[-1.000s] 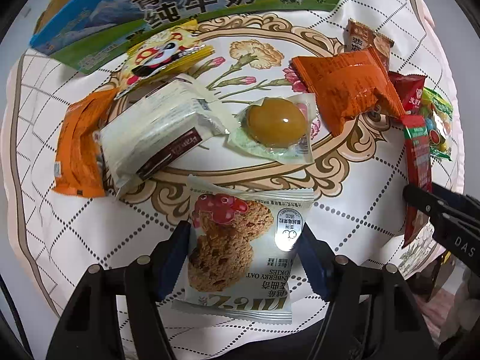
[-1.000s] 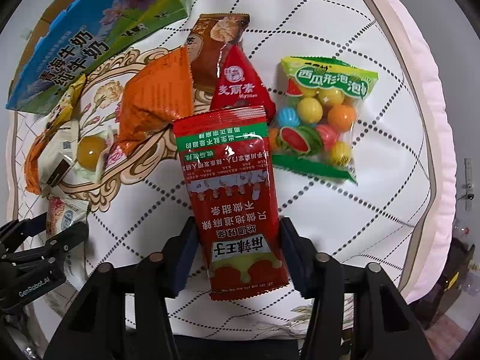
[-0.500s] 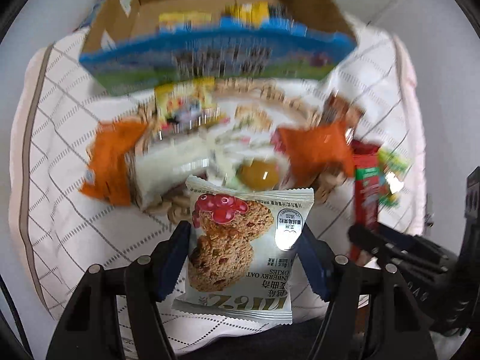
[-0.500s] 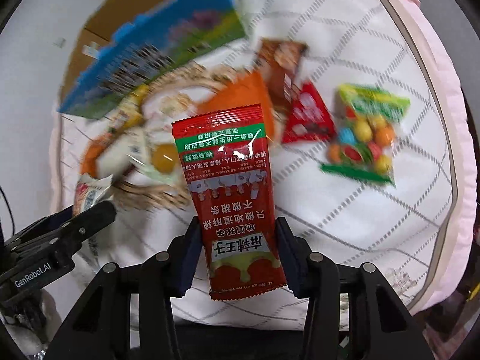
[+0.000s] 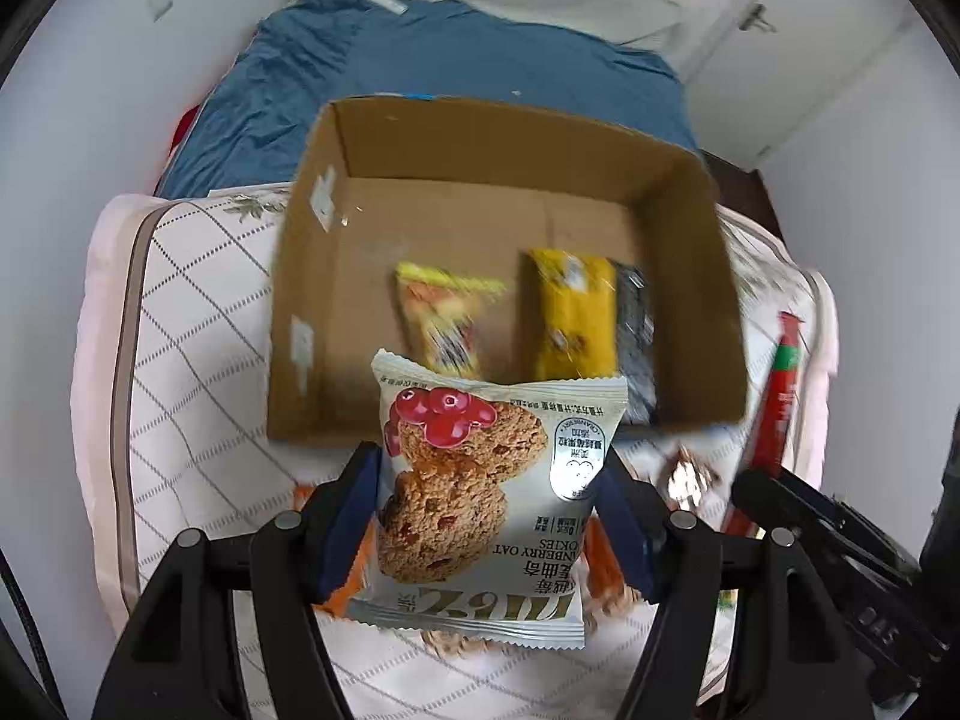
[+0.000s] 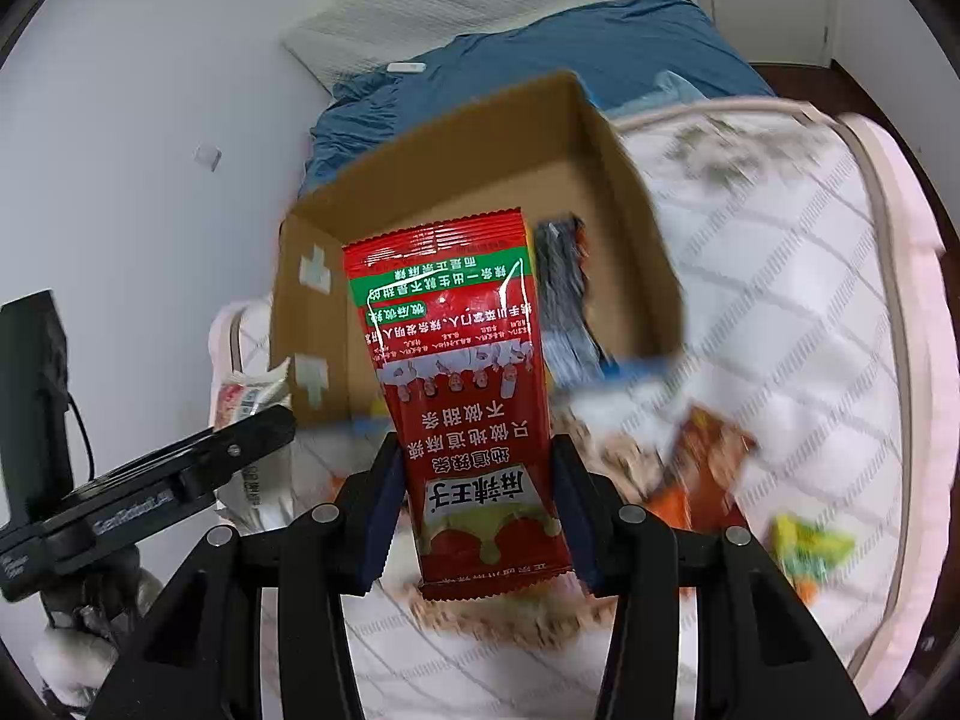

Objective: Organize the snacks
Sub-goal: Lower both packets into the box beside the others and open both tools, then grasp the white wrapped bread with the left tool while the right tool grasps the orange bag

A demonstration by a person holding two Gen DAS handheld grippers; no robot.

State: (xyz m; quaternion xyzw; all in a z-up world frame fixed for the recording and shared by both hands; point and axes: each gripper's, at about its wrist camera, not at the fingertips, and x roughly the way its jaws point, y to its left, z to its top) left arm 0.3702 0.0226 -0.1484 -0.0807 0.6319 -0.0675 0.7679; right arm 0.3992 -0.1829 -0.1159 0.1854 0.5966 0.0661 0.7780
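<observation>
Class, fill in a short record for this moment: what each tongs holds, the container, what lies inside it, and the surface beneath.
left tongs: shut on cranberry oat cookie packet
right tongs: shut on red spicy snack packet
container: open cardboard box
inside box: yellow packets, blurred
surface: quilted white cloth

One cardboard box (image 5: 372, 276) is present. Inside the box: three snack packets, namely one yellow-green packet (image 5: 447, 324), one yellow packet (image 5: 573, 318) and one dark packet (image 5: 637, 336). In front of the box: one cranberry oat cookie packet (image 5: 486, 498) and one red spicy-strip packet (image 6: 462, 372), each held. Two grippers appear.
</observation>
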